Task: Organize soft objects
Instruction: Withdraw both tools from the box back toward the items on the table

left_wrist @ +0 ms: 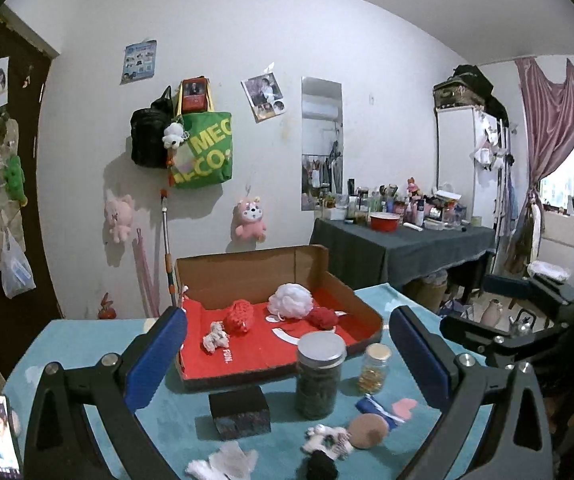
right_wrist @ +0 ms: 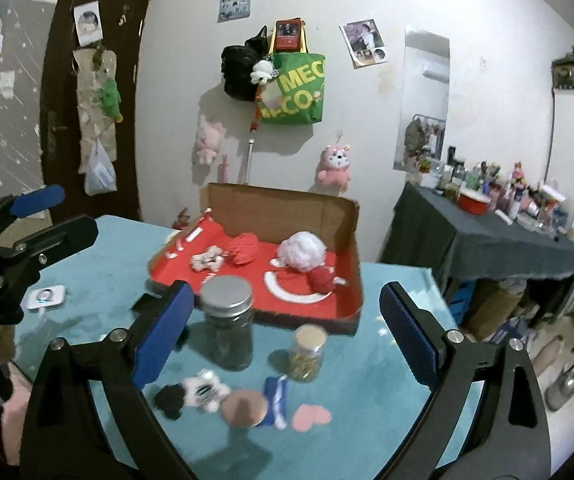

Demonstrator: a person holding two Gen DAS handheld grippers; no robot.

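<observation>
A cardboard box (left_wrist: 247,276) (right_wrist: 283,204) with a red lining stands on the teal table. In it lie a white bath pouf (left_wrist: 290,299) (right_wrist: 302,249), two red knitted balls (left_wrist: 239,316) (left_wrist: 322,317), and a small white-red toy (left_wrist: 214,340) (right_wrist: 207,260). In front lie a black-white plush (left_wrist: 327,444) (right_wrist: 197,394), a tan puff (left_wrist: 368,431) (right_wrist: 245,408), a blue cloth (right_wrist: 277,398), a pink heart (right_wrist: 311,416) and a white fluffy piece (left_wrist: 223,460). My left gripper (left_wrist: 287,360) and right gripper (right_wrist: 287,340) hover above these, both open and empty.
Two jars stand before the box: a large one with a grey lid (left_wrist: 321,376) (right_wrist: 227,322) and a small one with yellow contents (left_wrist: 374,368) (right_wrist: 306,354). A black block (left_wrist: 239,412) sits front left. A phone (left_wrist: 3,436) lies at the left edge. A cluttered dark table (left_wrist: 403,240) stands behind.
</observation>
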